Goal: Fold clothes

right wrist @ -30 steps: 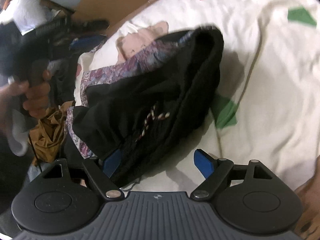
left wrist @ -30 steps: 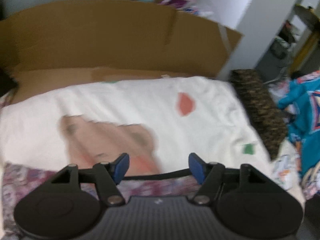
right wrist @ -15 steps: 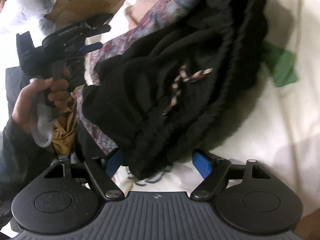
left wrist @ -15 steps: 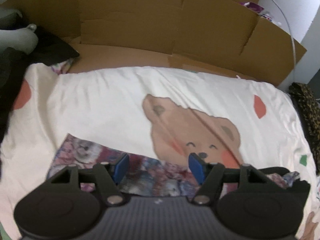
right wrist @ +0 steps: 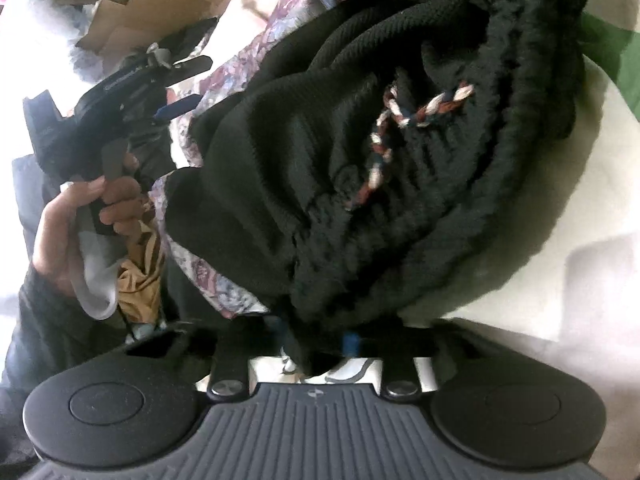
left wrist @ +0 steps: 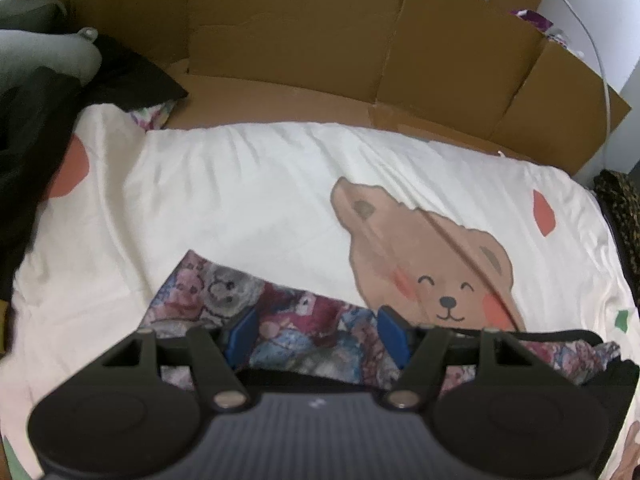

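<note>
A garment of purple patterned cloth (left wrist: 224, 284) with a black knit waistband (right wrist: 320, 168) lies crumpled on the white bear-print sheet (left wrist: 248, 200). A braided drawstring (right wrist: 416, 112) hangs from the waistband. My right gripper (right wrist: 316, 340) is shut on a bunched fold of the black waistband at its near edge. My left gripper (left wrist: 316, 334) stands open low over the patterned cloth, which shows between its blue pads (left wrist: 240, 334). In the right wrist view a hand (right wrist: 92, 208) holds the left gripper (right wrist: 192, 84) at the garment's far side.
Brown cardboard (left wrist: 320, 40) walls off the back of the bed. Dark clothes (left wrist: 24, 128) pile at the left edge, and a leopard-print item (left wrist: 620, 208) lies at the right. A tan cloth (right wrist: 140, 280) and a white cloth (right wrist: 96, 272) hang below the hand.
My right gripper has pushed into the black waistband and shut on it. My left gripper has swung left, then settled closer over the patterned cloth, still open.
</note>
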Tool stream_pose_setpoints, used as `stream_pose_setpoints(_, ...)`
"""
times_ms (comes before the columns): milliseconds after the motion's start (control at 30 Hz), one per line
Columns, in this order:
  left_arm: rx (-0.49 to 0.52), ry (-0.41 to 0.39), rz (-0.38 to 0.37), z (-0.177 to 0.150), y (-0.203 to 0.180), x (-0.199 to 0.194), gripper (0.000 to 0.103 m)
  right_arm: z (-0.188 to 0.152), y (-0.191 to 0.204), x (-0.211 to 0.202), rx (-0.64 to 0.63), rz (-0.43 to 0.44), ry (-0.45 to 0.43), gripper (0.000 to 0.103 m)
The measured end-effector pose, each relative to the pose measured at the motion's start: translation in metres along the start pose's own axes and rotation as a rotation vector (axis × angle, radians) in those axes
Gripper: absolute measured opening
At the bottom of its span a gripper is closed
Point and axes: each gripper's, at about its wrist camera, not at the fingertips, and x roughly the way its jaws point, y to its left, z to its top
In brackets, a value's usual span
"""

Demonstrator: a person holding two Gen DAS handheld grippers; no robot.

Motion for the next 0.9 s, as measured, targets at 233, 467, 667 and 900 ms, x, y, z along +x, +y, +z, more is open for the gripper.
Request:
stream_pose_setpoints(233, 0.029, -0.001, -0.007, 0.002, -0.019, -0.002, 0.068, 0.002, -0.003, -0.029, -0.028, -0.019, -0.009, 0.015)
stream_pose_setpoints(467, 0.13, 0.006, -0.021, 0.003, -0.058, -0.004, 0.072, 0.005, -0.017, -0.072, -0.039, -0.054, -0.042, 0.014)
stream_pose_setpoints(667, 0.176, 0.026, -0.019, 0.001, -0.085, 0.003, 0.073, 0.006, -0.036, -0.108, -0.062, -0.079, -0.073, 0.014)
stream_pose_setpoints(900, 0.279, 0.038, 0.046, -0.005, -0.108, 0.016, 0.073, 0.007, -0.058, -0.142, -0.082, -0.14, -0.091, 0.012)
